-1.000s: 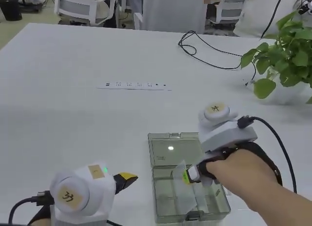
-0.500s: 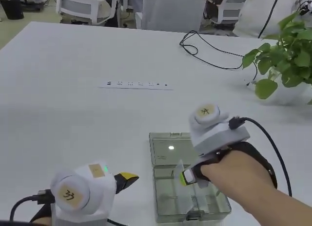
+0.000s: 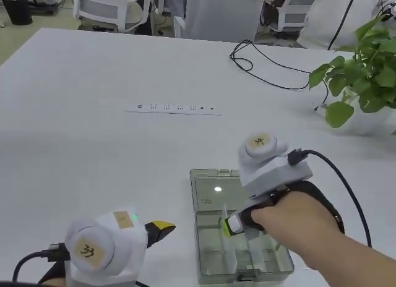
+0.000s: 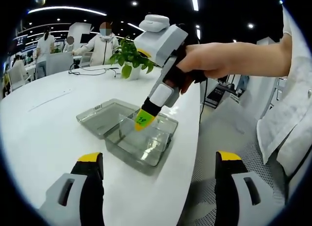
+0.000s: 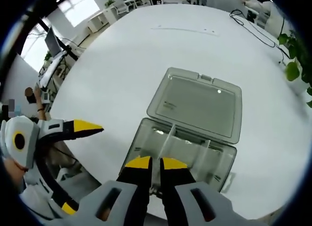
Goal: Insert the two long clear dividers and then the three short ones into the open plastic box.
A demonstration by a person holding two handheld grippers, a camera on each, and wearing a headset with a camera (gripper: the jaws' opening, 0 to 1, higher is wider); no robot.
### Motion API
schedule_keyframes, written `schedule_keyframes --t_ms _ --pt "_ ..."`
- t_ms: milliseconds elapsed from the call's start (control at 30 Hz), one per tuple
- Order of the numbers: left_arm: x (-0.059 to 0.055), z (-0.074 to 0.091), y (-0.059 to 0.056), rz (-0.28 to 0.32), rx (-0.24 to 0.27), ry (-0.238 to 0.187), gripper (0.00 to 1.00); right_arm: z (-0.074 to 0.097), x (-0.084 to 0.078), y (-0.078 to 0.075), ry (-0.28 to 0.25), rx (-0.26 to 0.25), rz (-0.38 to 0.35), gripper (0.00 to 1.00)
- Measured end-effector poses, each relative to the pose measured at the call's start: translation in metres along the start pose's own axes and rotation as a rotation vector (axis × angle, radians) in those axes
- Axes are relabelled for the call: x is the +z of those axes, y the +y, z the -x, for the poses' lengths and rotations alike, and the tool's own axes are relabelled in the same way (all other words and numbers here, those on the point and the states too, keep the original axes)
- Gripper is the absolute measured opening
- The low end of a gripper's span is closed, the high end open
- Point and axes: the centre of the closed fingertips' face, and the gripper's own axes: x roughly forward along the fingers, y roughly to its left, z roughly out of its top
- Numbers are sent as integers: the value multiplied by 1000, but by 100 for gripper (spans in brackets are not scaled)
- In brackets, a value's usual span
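Observation:
The open clear plastic box [image 3: 275, 257] lies near the table's front edge, its lid [image 3: 213, 188] folded back flat. My right gripper [image 3: 226, 227] hangs over the box's left part, shut on a clear divider [image 3: 225, 245] that stands upright inside. In the right gripper view the jaws [image 5: 156, 163] pinch the divider's [image 5: 163, 144] near end; it runs lengthwise through the box [image 5: 222, 167], with other clear dividers crossing beside it. My left gripper [image 3: 159, 230] stays left of the box, open and holding nothing. Its own view has the left gripper [image 4: 158, 160] spread wide, facing the box [image 4: 158, 150] and the right gripper [image 4: 143, 120].
A white power strip [image 3: 176, 107] lies mid-table. A black cable [image 3: 266, 67] loops at the back right next to a potted plant [image 3: 362, 77]. Office chairs [image 3: 111, 8] stand beyond the far edge. The table edge is close on the box's near side.
My right gripper has moved left and down with the divider, which has gone from tilted above the box to upright inside it. The left gripper has stayed put.

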Motion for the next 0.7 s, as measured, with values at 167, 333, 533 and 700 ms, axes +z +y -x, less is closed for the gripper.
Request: schedule_keyframes --t_ms 167,333,533,700 --pt "2 0 0 1 -1 -6 97 2 -1 -2 -14 20 -50 7" --pt "2 0 1 4 0 -5 96 3 -1 -4 -19 36 -93 7" --pt "3 0 0 12 -1 -9 96 4 -1 -5 -26 47 -121 7" --pt "2 -1 1 12 1 -6 96 3 0 -4 -28 52 -124 7"
